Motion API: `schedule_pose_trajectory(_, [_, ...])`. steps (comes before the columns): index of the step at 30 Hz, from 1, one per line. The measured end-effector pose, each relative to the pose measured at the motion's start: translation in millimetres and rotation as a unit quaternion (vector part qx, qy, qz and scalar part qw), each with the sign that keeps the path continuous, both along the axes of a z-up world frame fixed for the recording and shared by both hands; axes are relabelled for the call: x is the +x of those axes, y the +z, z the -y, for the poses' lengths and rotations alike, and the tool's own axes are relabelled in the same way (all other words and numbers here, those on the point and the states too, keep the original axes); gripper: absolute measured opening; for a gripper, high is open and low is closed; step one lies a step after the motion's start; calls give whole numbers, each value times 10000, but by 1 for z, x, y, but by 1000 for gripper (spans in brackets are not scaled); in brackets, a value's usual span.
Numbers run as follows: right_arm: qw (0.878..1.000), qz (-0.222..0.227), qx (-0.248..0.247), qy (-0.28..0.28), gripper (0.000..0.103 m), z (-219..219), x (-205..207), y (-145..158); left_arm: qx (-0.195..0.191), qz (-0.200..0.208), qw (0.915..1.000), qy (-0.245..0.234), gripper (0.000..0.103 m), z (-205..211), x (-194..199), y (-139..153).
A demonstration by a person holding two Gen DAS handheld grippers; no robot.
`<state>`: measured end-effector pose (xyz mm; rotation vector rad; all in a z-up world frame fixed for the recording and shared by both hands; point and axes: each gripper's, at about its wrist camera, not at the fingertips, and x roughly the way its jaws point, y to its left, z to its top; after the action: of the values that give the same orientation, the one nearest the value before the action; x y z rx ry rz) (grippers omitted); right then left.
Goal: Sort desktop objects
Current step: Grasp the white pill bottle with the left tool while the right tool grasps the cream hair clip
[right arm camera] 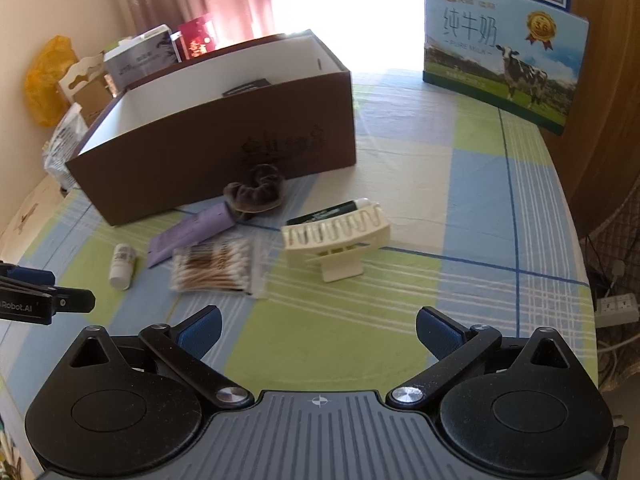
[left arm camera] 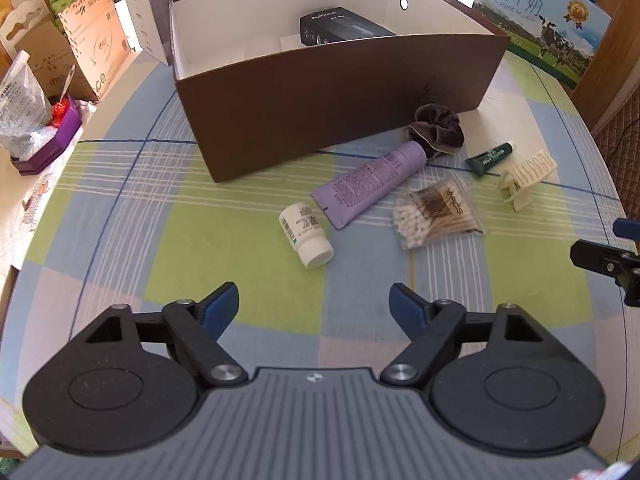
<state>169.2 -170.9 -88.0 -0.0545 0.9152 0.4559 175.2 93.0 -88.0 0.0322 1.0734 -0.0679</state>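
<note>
On checked tablecloth (left arm camera: pixel 240 248), toiletries lie before brown box (left arm camera: pixel 320 116).

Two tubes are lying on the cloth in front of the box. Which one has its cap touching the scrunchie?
The purple tube: its cap end lies against the dark scrunchie. The small green tube lies apart, beside the cream hair claw.

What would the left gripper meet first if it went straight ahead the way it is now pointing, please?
Probably the white pill bottle, lying on its side on the checked tablecloth just ahead of the open left gripper. Depth is uncertain; the purple tube lies just beyond.
</note>
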Motion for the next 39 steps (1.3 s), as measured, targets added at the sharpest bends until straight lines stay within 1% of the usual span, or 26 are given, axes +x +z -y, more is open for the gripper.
schedule_pose_trajectory(5, [9999,29,-34,-90,101,2,14,-4,-2,-31,10000,54,69,-2,19,-11])
schedule_pose_trajectory(6, [9999,44,-46,-89,101,2,17,-5,-26,-20,10000,54,66,-2,23,-13])
schedule_pose_trajectory(16, [9996,227,-139,60,100,-6,44,-15,-48,-74,10000,36,48,-2,55,-33])
schedule_pose_trajectory(18, [9995,258,-141,101,100,-9,48,-16,-41,-114,9999,12,37,-2,59,-37])
schedule_pose_trajectory(19, [9994,270,-150,127,100,-10,51,-17,-45,-129,9999,1,35,-3,61,-39])
schedule_pose_trajectory(21, [9992,302,-177,184,100,-13,54,-19,-65,-159,9998,-30,24,-5,64,-41])
schedule_pose_trajectory(24, [9987,348,-236,288,100,-17,59,-21,-83,-137,9998,-86,23,-8,64,-43])
schedule_pose_trajectory(27, [9980,386,-304,394,100,-22,64,-25,-8,-86,9998,-164,23,-9,63,-43])
schedule_pose_trajectory(35, [9957,344,-492,705,100,-32,77,-40,52,-101,9999,-89,23,-17,63,-44])
schedule_pose_trajectory(38, [9947,341,-552,798,83,-34,79,-43,45,-104,9999,-62,23,-18,62,-44])
schedule_pose_trajectory(39, [9944,359,-576,811,83,-34,79,-43,48,-101,9999,-64,23,-18,61,-43])
